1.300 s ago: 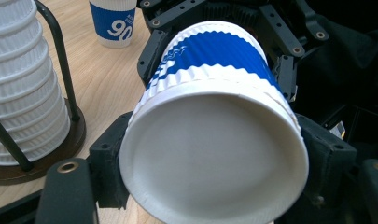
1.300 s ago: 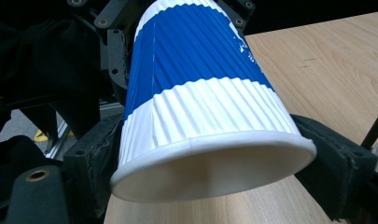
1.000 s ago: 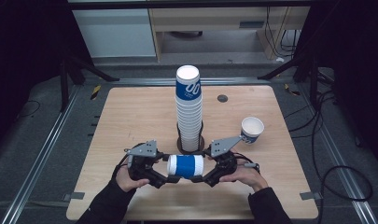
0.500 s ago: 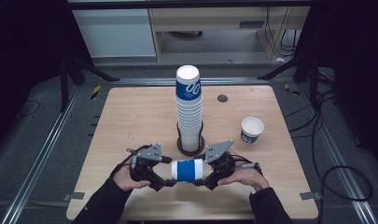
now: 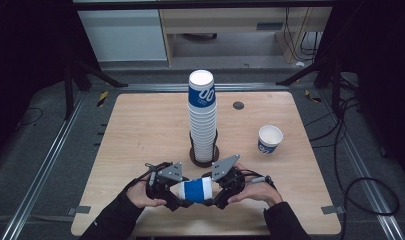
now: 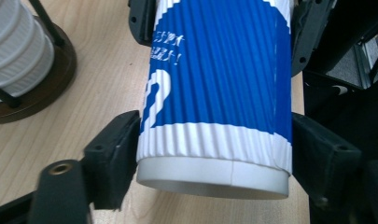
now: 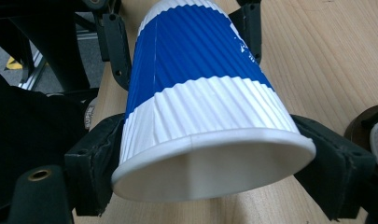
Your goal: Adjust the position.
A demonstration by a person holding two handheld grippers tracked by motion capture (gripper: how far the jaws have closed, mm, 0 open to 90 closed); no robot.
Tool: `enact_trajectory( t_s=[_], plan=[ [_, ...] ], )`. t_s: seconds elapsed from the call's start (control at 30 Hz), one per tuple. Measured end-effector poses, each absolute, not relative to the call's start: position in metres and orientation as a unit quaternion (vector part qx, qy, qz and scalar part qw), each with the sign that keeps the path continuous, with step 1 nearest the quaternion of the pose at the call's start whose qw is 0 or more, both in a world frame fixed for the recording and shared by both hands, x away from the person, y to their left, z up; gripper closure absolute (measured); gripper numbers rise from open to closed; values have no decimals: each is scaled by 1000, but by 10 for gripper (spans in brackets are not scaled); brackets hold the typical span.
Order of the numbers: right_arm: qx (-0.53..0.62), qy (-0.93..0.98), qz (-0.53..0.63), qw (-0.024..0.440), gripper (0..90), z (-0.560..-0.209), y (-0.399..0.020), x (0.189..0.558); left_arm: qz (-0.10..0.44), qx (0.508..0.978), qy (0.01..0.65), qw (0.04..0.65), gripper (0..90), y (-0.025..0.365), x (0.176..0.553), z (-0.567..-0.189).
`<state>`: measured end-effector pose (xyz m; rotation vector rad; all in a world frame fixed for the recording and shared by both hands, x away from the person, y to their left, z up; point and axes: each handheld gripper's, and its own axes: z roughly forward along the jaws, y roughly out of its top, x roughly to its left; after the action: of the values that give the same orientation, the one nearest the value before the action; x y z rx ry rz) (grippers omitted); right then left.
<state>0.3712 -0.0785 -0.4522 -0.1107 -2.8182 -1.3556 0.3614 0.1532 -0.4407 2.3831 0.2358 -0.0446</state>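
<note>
I have the blue-and-white ribbed paper cup [image 5: 196, 190] lying sideways above the wooden table's [image 5: 140, 125] near edge, left gripper [image 5: 176, 193] clamped on its base, right gripper [image 5: 213, 191] clamped on its rim end.

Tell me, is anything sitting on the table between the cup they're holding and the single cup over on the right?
Nothing visible: the held cup, gripped between the left gripper and right gripper, has bare table between it and the single cup. The tall cup stack stands behind it, off that line.
</note>
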Motion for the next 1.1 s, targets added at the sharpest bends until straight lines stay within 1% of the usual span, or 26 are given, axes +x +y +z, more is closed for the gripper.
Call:
enact_trajectory(
  t_s=[0.03, 0.2, 0.47, 0.73, 0.97, 1.1],
  plan=[
    [-35, -901, -433, 6, 165, -452, -79, 371, -17, 926, 90, 366, 256, 153, 361, -441],
    [-38, -899, -436, 12, 154, -451, -80, 372, -19, 923, 90, 374, 265, 154, 361, -440],
    [-59, -883, -466, -1, 100, -443, -88, 375, -4, 915, 105, 389, 265, 162, 365, -435],
    [-109, -847, -519, -24, 77, -429, -109, 383, 8, 884, 147, 444, 263, 182, 375, -427],
    [-130, -830, -541, -24, 75, -426, -118, 387, 7, 851, 170, 498, 263, 191, 379, -425],
    [-138, -823, -551, -17, 76, -426, -119, 388, 6, 843, 169, 511, 263, 190, 378, -425]
  ],
)
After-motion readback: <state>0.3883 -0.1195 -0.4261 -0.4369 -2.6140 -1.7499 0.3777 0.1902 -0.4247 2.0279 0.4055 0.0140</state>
